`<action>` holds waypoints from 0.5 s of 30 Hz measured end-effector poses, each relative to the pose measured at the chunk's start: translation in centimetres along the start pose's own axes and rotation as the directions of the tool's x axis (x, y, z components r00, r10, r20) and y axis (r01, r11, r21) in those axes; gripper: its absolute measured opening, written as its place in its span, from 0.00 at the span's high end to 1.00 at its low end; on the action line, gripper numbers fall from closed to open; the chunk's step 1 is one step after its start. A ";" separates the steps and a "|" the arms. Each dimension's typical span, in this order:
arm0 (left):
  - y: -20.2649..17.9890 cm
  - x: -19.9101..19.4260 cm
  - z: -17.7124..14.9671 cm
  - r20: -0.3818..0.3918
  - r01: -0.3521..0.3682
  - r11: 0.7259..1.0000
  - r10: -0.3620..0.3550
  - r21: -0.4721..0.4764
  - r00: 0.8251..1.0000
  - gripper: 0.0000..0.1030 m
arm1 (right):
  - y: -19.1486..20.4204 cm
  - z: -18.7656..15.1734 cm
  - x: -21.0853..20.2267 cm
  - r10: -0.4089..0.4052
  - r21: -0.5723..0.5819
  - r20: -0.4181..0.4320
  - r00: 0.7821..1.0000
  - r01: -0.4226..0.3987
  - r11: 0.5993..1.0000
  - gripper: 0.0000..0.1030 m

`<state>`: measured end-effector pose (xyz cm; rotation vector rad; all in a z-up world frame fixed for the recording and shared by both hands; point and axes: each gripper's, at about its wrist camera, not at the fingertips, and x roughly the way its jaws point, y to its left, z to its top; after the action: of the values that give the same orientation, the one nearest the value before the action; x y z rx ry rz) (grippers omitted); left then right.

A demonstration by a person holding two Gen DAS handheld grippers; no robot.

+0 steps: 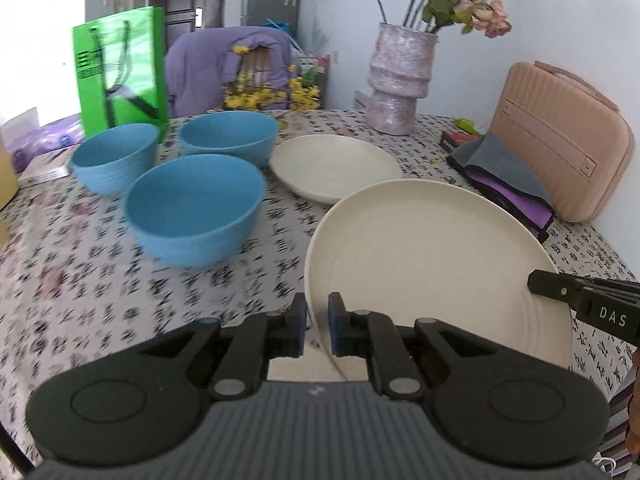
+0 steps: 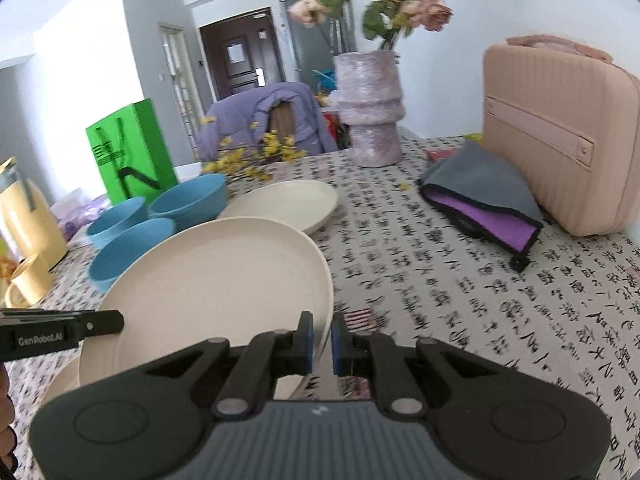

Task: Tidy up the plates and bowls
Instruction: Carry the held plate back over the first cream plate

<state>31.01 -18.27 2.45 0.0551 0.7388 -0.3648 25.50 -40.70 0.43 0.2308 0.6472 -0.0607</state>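
So both grippers have the same big cream plate [image 1: 432, 264], and I'll place everything off that. Going left to right: way off to its left in the right wrist view sit a yellow pitcher [image 2: 28, 216] and a yellow mug [image 2: 28, 286]. A green bag [image 1: 120, 76] stands behind three blue bowls [image 1: 196, 208], which cluster on the patterned tablecloth [image 1: 80, 280] just left of and behind the plate. The left gripper [image 1: 317, 330] is pinching the plate's left rim between its blue pads, and the plate sits tilted up off the cloth. A second cream plate [image 1: 334, 166] lies flat right behind it. The right gripper [image 2: 322, 346] is clamped on the plate's right rim, rim running between its fingers. Behind and to the right of the plate stands a pink vase [image 1: 396, 80] with dried roses, then a grey and purple pouch [image 2: 488, 200], and furthest right a pink case [image 2: 560, 136].
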 end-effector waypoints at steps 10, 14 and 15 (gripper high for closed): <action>2.6 -5.9 -4.2 0.024 -0.054 0.997 0.055 -0.057 0.998 0.89 | 4.1 -2.8 -3.7 0.062 -0.054 -0.001 0.998 -0.062 0.997 0.91; 3.4 -7.7 -6.1 0.026 -0.073 0.994 0.075 -0.080 0.997 0.89 | 5.3 -4.1 -4.9 0.083 -0.073 -0.006 0.997 -0.083 0.994 0.92; 3.6 -8.1 -6.6 0.028 -0.077 0.993 0.079 -0.084 0.996 0.89 | 5.7 -4.5 -5.2 0.088 -0.079 -0.008 0.996 -0.088 0.993 0.91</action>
<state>22.42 -11.28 2.72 0.0001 0.7184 -0.2595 19.41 -34.17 1.20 0.1830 0.6422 0.0502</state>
